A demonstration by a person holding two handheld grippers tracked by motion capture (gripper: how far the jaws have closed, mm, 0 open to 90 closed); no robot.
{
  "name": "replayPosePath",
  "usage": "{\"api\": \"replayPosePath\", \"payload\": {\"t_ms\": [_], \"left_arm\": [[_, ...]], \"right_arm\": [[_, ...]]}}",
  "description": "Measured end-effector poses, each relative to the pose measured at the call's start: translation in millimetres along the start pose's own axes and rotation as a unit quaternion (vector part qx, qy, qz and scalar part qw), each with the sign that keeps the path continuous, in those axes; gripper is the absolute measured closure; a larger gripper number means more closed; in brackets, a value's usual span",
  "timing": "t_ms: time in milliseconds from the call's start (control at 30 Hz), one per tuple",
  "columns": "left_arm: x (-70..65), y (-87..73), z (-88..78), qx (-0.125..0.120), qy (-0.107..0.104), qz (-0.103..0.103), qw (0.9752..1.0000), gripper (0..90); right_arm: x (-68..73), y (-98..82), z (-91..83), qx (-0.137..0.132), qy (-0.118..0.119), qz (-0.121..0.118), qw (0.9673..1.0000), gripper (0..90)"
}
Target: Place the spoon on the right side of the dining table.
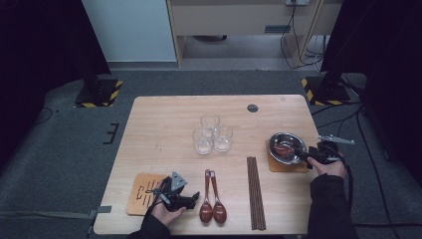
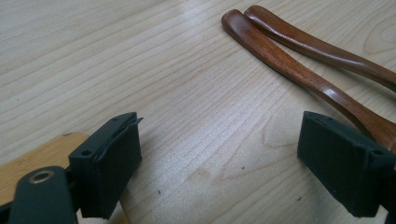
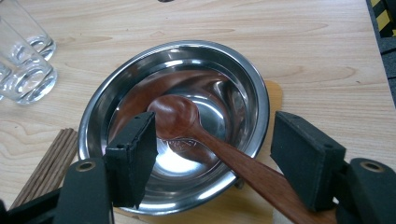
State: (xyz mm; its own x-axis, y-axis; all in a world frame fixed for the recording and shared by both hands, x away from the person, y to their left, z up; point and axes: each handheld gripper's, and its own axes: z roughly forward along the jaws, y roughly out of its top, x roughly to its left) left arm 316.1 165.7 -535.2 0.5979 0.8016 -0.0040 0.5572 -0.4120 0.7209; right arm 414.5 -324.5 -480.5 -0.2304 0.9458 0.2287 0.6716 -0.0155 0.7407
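Observation:
A steel bowl (image 3: 116,93) (image 1: 292,138) stands on a wooden coaster (image 1: 278,166) at the table's right side. A brown wooden spoon (image 3: 177,116) (image 1: 283,148) lies in it, its handle leaning over the near rim. My right gripper (image 3: 217,135) (image 1: 302,152) is open; the handle runs between its jaws without touching the pads. Two more wooden spoons (image 1: 213,199) (image 2: 299,60) lie side by side near the front edge. My left gripper (image 2: 219,135) (image 1: 193,197) rests open just left of them, with bare table between its jaws.
Three empty glasses (image 1: 211,134) (image 3: 23,60) are clustered mid-table. A bundle of dark chopsticks (image 1: 256,191) (image 3: 46,163) lies between the spoons and the bowl. A second wooden coaster (image 1: 142,194) (image 2: 32,158) sits at the front left under my left hand.

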Motion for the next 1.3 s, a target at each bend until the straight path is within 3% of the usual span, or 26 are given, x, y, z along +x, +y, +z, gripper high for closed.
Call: {"api": "replayPosePath", "payload": {"t_ms": [1300], "left_arm": [[-0.2, 0.1, 0.1, 0.000, 0.001, 0.000, 1.0000, 12.5]], "right_arm": [[15.6, -25.8, -26.3, -0.020, 0.033, -0.023, 0.9990, 33.0]]}}
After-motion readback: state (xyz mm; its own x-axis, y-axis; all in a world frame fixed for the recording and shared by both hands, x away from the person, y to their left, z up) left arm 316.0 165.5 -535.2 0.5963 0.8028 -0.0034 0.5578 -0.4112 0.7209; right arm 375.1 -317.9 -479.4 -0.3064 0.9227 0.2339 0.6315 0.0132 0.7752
